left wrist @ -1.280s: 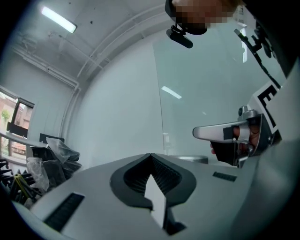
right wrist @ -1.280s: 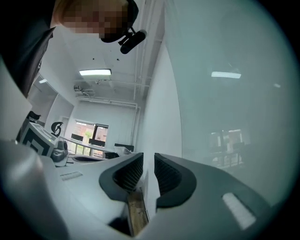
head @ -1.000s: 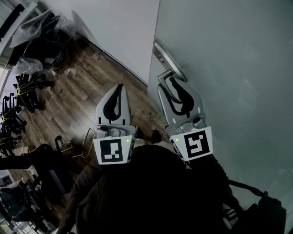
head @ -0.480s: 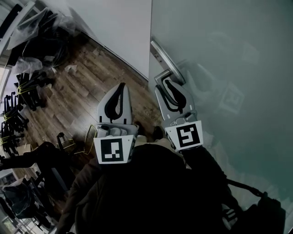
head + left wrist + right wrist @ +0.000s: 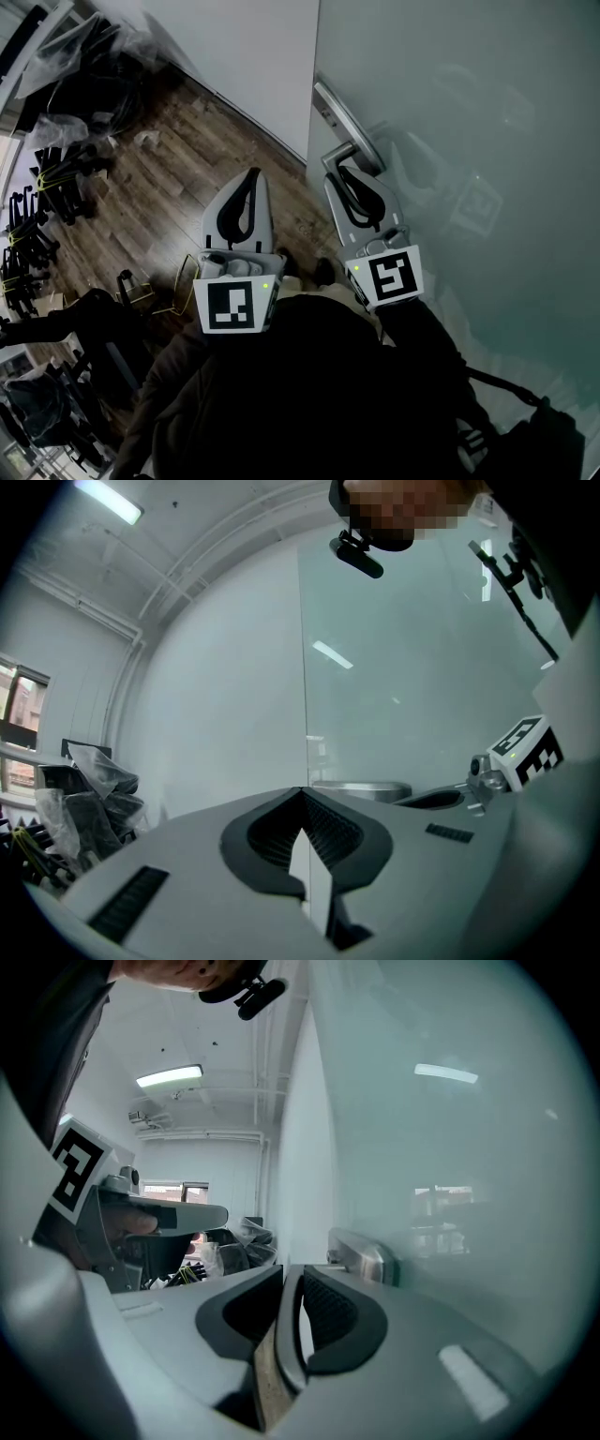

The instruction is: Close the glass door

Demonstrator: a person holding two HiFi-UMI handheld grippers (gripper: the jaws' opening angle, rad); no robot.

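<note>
The frosted glass door (image 5: 469, 141) fills the right of the head view, its edge meeting the white wall. A metal lever handle (image 5: 345, 120) is mounted near that edge. My right gripper (image 5: 341, 170) is shut and empty, its tips against the lower end of the handle. In the right gripper view the handle (image 5: 362, 1254) sits just right of the closed tips (image 5: 285, 1271). My left gripper (image 5: 251, 175) is shut and empty, hanging over the floor left of the door. Its own view shows the door edge (image 5: 302, 667), the handle (image 5: 360, 789) and the right gripper (image 5: 448, 799).
A white wall (image 5: 244, 56) runs left of the door. Dark wood floor (image 5: 169, 178) lies below. Stacked black chairs (image 5: 37, 206) and clear plastic bags (image 5: 84, 56) crowd the far left. The person's dark jacket (image 5: 309, 394) fills the bottom.
The right gripper has edged forward at the handle. The door edge has barely shifted in view. The left gripper has hardly moved.
</note>
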